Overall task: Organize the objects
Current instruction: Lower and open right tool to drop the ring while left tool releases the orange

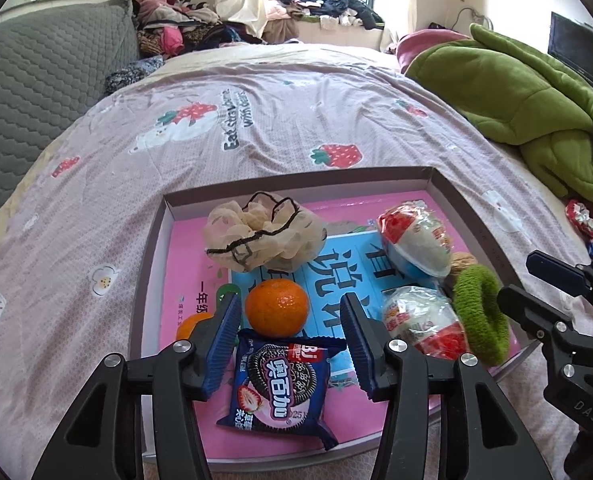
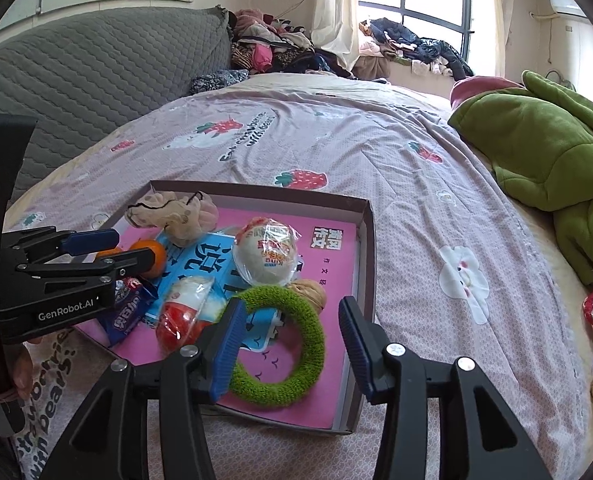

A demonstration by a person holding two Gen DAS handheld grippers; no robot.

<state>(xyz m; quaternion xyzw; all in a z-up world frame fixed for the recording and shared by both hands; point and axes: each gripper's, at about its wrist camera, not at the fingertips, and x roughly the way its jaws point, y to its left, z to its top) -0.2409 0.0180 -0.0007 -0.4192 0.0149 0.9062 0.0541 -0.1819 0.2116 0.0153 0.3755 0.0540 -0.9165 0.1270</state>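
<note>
The left gripper [image 1: 290, 336] is hanging spread above the Oreo packet [image 1: 280, 388], just before the tangerine [image 1: 276, 307]. The right gripper [image 2: 290, 344] is gaping, empty, over the green ring [image 2: 296, 320] beside that packet.

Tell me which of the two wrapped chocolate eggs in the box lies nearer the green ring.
The egg with its red half showing, beside the green ring. The other egg, mostly white, sits farther back, by the walnut.
</note>
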